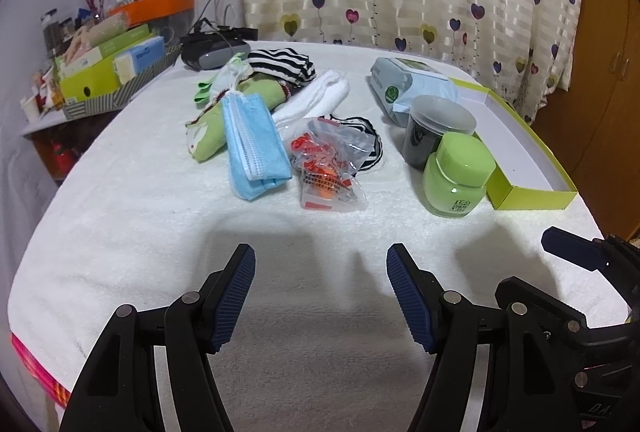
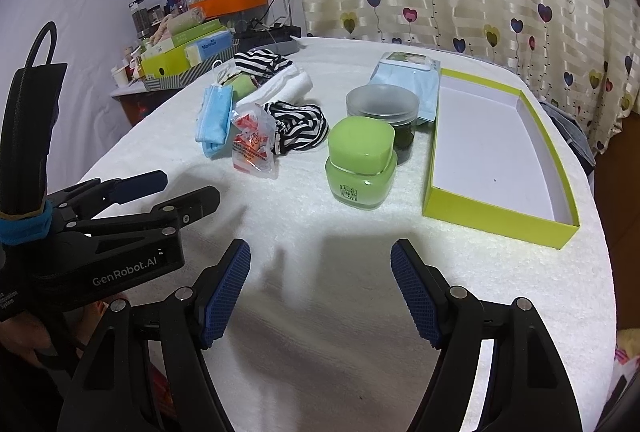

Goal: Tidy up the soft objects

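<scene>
evidently nothing has been sorted yet. the green-walled box [image 2: 496,209] lies open on the towel-covered table [image 2: 320,292] at the right, and its white floor is seen bare. the soft items are all heaped together well to the left of it: the blue face masks [image 1: 256,147], the white cloth [image 1: 320,95], the green cloth [image 1: 212,135], two striped fabric pieces [image 1: 280,65] [image 2: 298,125] and the crinkly plastic packet [image 1: 328,167]. between that heap and the box stand the green jar [image 2: 360,167] and the dark lidded jar [image 2: 384,111], with the wipes pack [image 1: 404,87] behind; these are judged not to be part of the sort, except perhaps the pack.

the left gripper [image 1: 320,296] and the right gripper [image 2: 320,292] are both held low over bare towel, near the front edge, jaws spread wide and holding nothing. every transfer is judged to remain.
</scene>
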